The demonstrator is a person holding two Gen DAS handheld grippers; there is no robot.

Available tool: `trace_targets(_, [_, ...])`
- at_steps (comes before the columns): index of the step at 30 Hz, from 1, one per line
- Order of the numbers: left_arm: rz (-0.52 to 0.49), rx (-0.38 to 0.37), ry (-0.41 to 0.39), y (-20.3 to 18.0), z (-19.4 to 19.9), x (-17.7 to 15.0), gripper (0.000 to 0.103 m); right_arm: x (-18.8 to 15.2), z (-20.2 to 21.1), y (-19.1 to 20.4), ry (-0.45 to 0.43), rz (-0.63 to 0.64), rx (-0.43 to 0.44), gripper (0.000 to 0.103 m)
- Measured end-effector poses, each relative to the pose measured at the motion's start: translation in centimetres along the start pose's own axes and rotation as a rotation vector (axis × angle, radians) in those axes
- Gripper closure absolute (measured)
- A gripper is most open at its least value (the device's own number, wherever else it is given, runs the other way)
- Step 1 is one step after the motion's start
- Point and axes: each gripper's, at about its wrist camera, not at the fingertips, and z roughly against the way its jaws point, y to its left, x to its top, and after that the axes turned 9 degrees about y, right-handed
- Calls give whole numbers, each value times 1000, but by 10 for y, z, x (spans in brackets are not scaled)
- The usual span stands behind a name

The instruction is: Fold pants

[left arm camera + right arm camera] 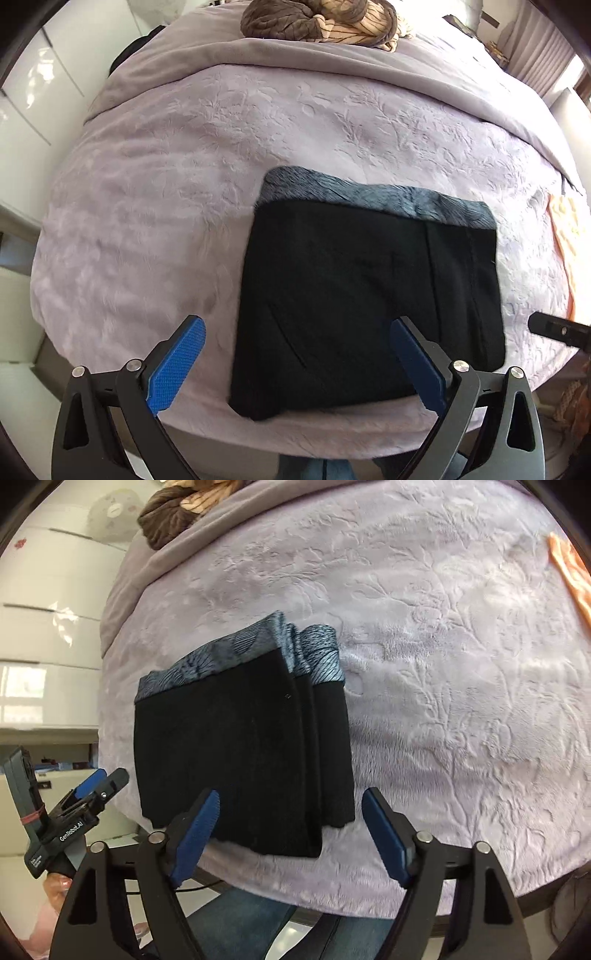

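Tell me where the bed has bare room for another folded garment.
Free: the wide lilac bedspread left of the folded pants, and the stretch beyond them up to the grey blanket fold. Crowded: the bed head with the brown bundle; an orange cloth borders the right edge.

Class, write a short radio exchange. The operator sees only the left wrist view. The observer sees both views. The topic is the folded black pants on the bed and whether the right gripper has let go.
Operator: I see only a sliver of the right gripper. Is it gripping the pants?
Observer: No. The right gripper has its jaws open over the near edge of the pants, and the pads are not pressing on the cloth.
Operator: Is the right side of the fold flush?
Observer: Not quite. The layers step out along that edge, and the patterned lining fans apart at the far corner.
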Motion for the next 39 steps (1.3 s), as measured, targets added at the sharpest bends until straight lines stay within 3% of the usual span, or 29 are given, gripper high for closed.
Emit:
trace_targets(15, [18,86,7,-36,18,-34,1,-29,13,35,-65,140,-201,14])
trace_targets(27, [-36,130,1,-15,19,-36,1,-45,-6,74,-87,123,-257,14])
trace_targets(39, [-53,89,0,5,20,-39,1,-53,-16,91,-124,61,-348,14])
